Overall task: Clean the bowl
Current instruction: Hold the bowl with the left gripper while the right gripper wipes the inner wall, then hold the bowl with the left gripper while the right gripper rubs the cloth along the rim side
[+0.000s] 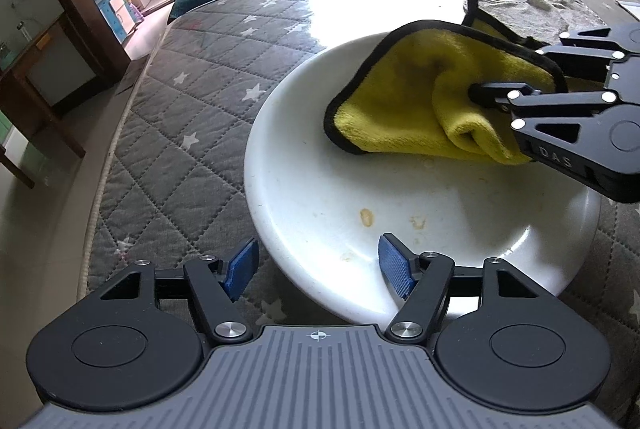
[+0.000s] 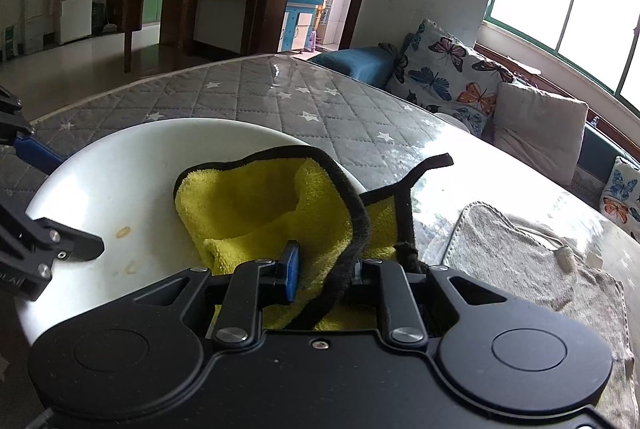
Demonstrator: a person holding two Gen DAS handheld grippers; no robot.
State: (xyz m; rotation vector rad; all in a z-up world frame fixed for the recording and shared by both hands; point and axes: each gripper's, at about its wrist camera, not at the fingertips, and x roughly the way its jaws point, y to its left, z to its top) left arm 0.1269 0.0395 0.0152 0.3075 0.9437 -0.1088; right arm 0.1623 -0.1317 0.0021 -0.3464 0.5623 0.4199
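A wide white bowl [image 1: 320, 157] sits on the quilted table cover, with small yellowish food specks [image 1: 366, 217] on its floor. My left gripper [image 1: 320, 267] stands open astride the bowl's near rim, one blue pad outside it and one inside, neither pressing. From the right, my right gripper [image 1: 480, 93] reaches into the bowl, shut on a bunched yellow cloth [image 1: 400, 101] with black edging. In the right wrist view the cloth [image 2: 248, 213] lies against the bowl's [image 2: 120, 165] inside, pinched in my right gripper [image 2: 324, 269]. The specks [image 2: 123, 231] lie left of it.
A grey star-patterned quilted cover [image 1: 180, 109] tops the table, whose edge runs down the left. A grey towel [image 2: 520, 257] lies flat beyond the bowl on the right. Butterfly cushions [image 2: 444, 69] line a sofa behind the table.
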